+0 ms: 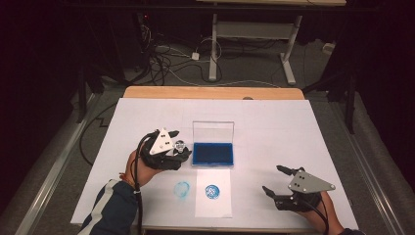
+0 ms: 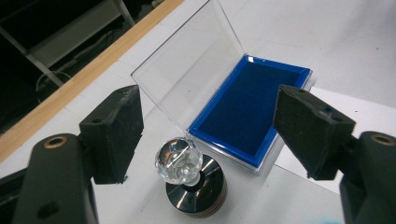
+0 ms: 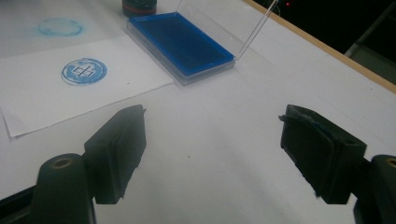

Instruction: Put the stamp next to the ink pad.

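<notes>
- Clear faceted knob on a black round base: the stamp (image 2: 189,179) stands upright on the white worktop (image 1: 274,122), just left of the ink pad case (image 1: 213,152).
- Case: blue felt tray with a transparent hinged lid raised.
- Left gripper (image 2: 208,135): foam-padded fingers (image 2: 116,133) spread wide either side of the stamp, not touching it.
- Right gripper (image 3: 212,154): fingers wide apart, holding nothing.
- Right gripper view resolves the seal print (image 3: 84,71) on the paper sheet (image 3: 42,100); stamp top cut off there.

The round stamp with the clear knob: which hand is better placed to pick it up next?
Probably left. The left gripper hangs open right over the stamp, beside the ink pad case. The right gripper is far off.
</notes>
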The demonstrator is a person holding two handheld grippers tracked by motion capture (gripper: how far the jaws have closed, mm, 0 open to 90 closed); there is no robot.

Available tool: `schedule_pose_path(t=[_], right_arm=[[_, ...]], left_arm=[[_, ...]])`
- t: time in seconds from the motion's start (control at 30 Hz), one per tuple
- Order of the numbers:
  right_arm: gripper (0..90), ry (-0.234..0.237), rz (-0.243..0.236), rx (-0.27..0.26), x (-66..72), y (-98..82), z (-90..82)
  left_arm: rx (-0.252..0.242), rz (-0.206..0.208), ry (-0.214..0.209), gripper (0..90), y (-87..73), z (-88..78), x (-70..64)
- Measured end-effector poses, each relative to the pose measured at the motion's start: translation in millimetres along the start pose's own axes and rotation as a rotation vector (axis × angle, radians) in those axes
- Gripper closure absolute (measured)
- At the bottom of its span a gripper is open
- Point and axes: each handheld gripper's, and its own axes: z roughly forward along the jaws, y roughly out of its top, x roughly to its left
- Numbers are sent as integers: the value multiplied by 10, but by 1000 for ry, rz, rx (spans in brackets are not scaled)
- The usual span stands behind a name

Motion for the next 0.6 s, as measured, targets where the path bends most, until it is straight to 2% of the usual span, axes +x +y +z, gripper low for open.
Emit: schedule_pose_path(t=[0.23,0.5,0.6], right_arm=[[222,-10,-2,-11,6,0,-15],[222,-10,-8,-11,17,1,-17],[222,-12,-10,-9,20,-1,-19]], left_arm=[[-29,31,11,236,-21,-92,-129],[-13,76,24,235,-89,-172,-229],[1,82,35,164,-137,-179,-247]])
